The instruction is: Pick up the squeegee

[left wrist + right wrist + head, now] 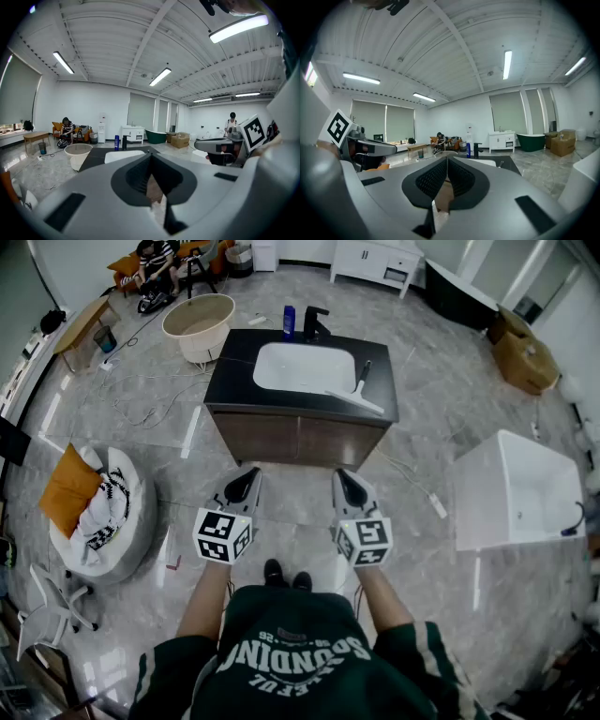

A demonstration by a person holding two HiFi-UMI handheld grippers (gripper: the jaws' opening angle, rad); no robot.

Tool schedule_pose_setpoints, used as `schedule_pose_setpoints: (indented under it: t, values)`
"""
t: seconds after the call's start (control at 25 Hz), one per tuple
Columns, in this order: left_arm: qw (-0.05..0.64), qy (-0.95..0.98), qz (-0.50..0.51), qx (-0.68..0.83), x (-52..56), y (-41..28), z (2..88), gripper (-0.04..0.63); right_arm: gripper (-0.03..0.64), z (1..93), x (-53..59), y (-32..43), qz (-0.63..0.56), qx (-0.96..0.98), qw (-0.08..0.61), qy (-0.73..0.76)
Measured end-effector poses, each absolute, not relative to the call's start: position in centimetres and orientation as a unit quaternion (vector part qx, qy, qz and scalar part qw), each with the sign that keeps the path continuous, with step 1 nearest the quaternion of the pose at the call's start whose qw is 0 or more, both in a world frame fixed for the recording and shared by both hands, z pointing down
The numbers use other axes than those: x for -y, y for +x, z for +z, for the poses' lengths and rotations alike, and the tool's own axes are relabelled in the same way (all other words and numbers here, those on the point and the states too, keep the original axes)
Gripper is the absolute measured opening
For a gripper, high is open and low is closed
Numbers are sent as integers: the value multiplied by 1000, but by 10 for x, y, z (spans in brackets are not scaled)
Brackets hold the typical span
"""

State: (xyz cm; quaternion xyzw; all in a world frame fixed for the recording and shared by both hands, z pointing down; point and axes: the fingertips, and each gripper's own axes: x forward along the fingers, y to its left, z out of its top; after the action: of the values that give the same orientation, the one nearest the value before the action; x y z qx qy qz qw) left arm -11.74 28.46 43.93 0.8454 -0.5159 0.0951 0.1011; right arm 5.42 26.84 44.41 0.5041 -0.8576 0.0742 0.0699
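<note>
The squeegee [357, 395] lies on the dark vanity counter [230, 381], just right of the white sink [305, 367]. Its black handle points away from me and its pale blade runs along the counter's front right. Both grippers hang in front of the vanity over the floor, well short of the squeegee. My left gripper [246, 482] is shut with nothing between its jaws, and its tips meet in the left gripper view [151, 154]. My right gripper [349, 486] is also shut and empty [446, 159].
A blue bottle [289, 322] and a black faucet [314, 324] stand behind the sink. A round tub [199, 324] sits to the back left and a white rectangular tub [516, 488] to the right. A beanbag with an orange cushion [94, 507] lies on the left. Cables trail across the floor.
</note>
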Motion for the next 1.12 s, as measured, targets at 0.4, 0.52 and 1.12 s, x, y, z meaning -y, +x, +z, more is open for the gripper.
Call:
schedule_pose_setpoints:
  t: [0.4,0.52,1.12]
  values:
    - [105,850,98,507,-282,-118,445,2,2,459,-270,47,72,850,102,512]
    - [106,853,98,502,-279,-118,449,2,2,459,-268,44,75,848,98,516]
    - [107,863,98,484,-241,-145,460,2,2,469,-231,21,87,836,99,533]
